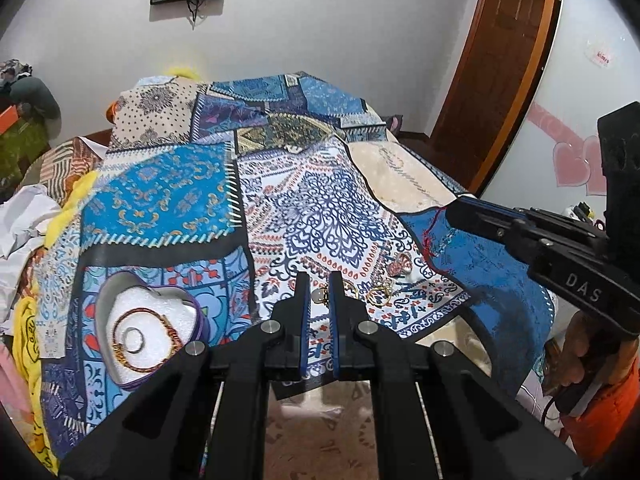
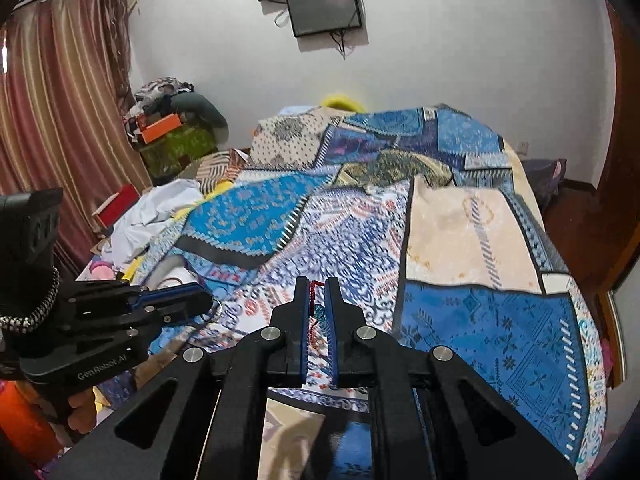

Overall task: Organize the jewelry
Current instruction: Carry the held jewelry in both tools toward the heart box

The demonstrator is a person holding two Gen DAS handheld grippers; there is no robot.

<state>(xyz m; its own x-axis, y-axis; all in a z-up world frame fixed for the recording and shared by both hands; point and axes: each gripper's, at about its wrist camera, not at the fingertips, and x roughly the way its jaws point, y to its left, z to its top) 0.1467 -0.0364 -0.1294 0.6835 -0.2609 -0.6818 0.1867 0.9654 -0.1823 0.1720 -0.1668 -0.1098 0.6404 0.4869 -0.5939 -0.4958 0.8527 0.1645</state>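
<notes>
Looking from the left wrist, the left gripper [image 1: 320,288] is seen with its jaws drawn close together. A small ring with a pale stone [image 1: 320,295] sits between the tips and seems to be pinched there, though the hold cannot be seen for sure. A heart-shaped box [image 1: 150,330] with white foam is seen low on the left of the patchwork bedcover [image 1: 168,196]. A gold chain bracelet [image 1: 142,342] and a thin ring [image 1: 134,339] are already laid in it. More pieces are left loose on the cloth just right of the tips: a gold ring [image 1: 379,295] and a round patterned earring [image 1: 399,266]. The right gripper [image 1: 460,208] is seen on the right, with a red thread cord [image 1: 430,236] hung from its tip.

From the right wrist, the right gripper [image 2: 318,292] is seen clamped shut on the red cord [image 2: 316,285], and a small teal charm [image 2: 320,312] is hung below it. The left gripper [image 2: 208,300] is seen at the left edge with a metal ring [image 2: 216,310] at its tip.

The picking-up step seems to be done. Next, both pieces need to be carried over to the heart box and let go gently on the foam.
</notes>
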